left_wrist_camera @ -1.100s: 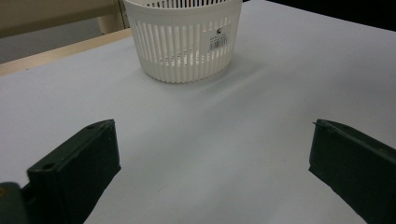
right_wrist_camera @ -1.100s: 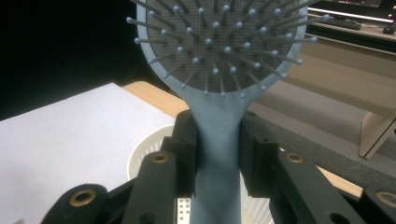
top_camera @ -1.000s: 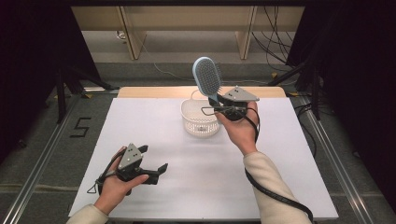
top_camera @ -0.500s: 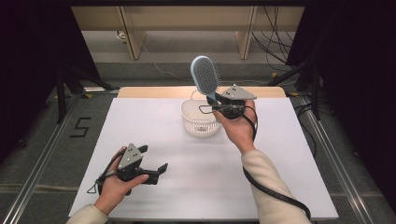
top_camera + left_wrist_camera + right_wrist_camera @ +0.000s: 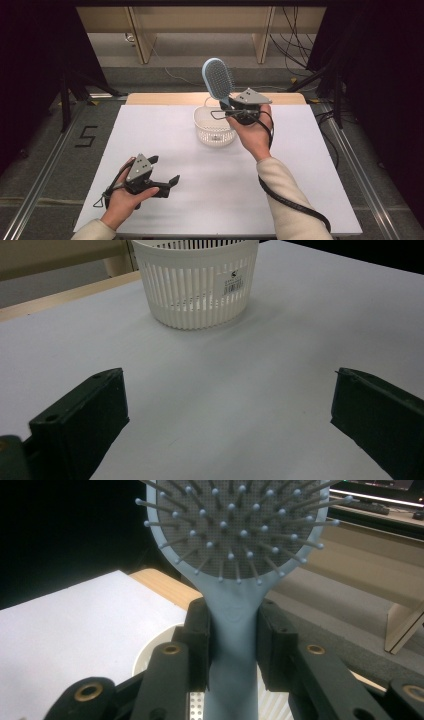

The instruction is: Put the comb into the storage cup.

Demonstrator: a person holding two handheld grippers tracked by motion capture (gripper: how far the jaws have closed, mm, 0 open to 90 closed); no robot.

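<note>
My right gripper [image 5: 230,106] is shut on the handle of a light blue hairbrush [image 5: 217,80], whose bristled head stands up above the white slatted basket [image 5: 215,134] at the back middle of the table. In the right gripper view both black jaws clamp the hairbrush [image 5: 234,630] handle, with the basket [image 5: 150,655] rim below. My left gripper [image 5: 164,170] rests low at the front left, jaws wide open with nothing between them. In the left gripper view the basket [image 5: 197,287] stands ahead, apart from the left gripper [image 5: 227,425].
The white table sheet [image 5: 310,165] spreads around the basket, with a wooden strip [image 5: 160,98] along its far edge. Black cables trail from both grippers. Wooden shelf legs [image 5: 142,35] stand beyond the table.
The right gripper and hairbrush have shifted slightly to the left over the basket. The left gripper has kept still.
</note>
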